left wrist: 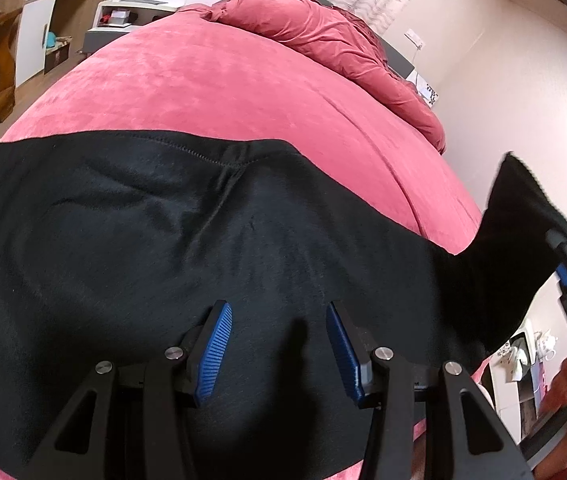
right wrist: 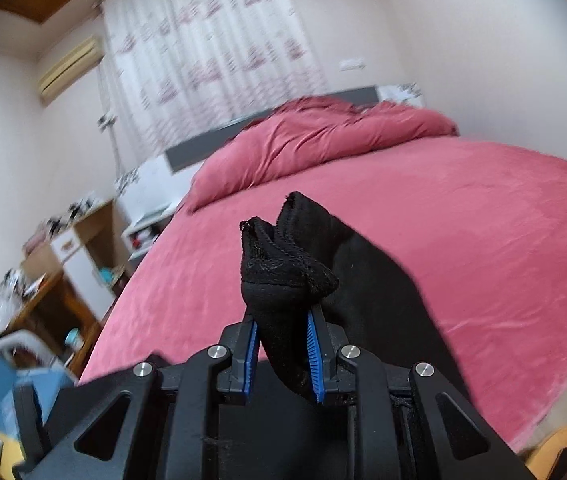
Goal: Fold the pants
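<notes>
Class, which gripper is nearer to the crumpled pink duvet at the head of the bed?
Cannot tell. The left gripper hovers open over the pants; the right gripper lifts their end. The duvet lies beyond both.

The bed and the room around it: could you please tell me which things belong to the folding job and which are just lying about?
Job:
- pants
- bed, the work surface
- left gripper, open over the pants
- right gripper, shut on the pants' end

Lying about:
- duvet
- nightstand
- desk
- curtain
</notes>
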